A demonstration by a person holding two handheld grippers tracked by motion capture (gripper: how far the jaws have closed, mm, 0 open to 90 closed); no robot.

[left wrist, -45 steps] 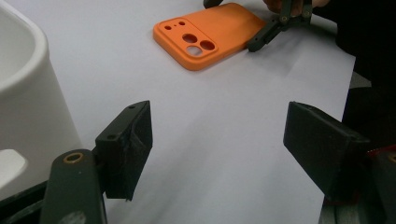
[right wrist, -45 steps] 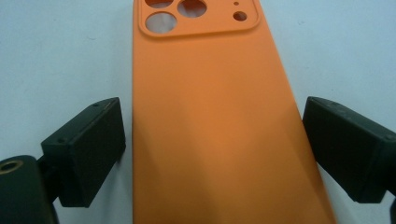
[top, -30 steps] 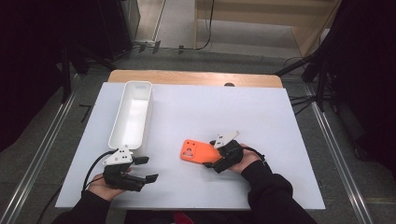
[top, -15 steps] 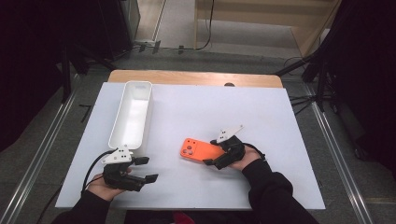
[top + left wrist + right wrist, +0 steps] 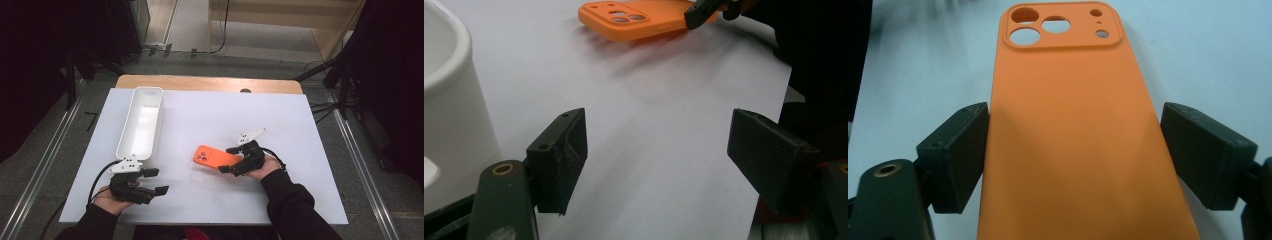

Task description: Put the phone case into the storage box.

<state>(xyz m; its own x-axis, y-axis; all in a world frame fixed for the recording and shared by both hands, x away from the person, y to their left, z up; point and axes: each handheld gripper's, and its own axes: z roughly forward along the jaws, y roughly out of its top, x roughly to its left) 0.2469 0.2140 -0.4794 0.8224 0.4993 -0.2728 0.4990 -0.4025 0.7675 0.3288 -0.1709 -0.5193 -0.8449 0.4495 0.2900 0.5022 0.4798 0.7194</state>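
Observation:
An orange phone case lies back side up on the white table, its camera cut-outs at the far end. My right gripper reaches around the case's near end. In the right gripper view the case lies between the jaws of that gripper. One pad is against its edge and the other stands a sliver away. My left gripper rests open near the front left of the table, its jaws wide apart over bare table. The case lies ahead of it.
A long white tray stands at the left, just beyond the left gripper, and its rounded wall is close beside the left jaw. The white table top has a wooden strip behind it. Dark floor and metal rails surround it.
The right hand has shifted only slightly around the case. The case has barely moved, and the left hand has kept still.

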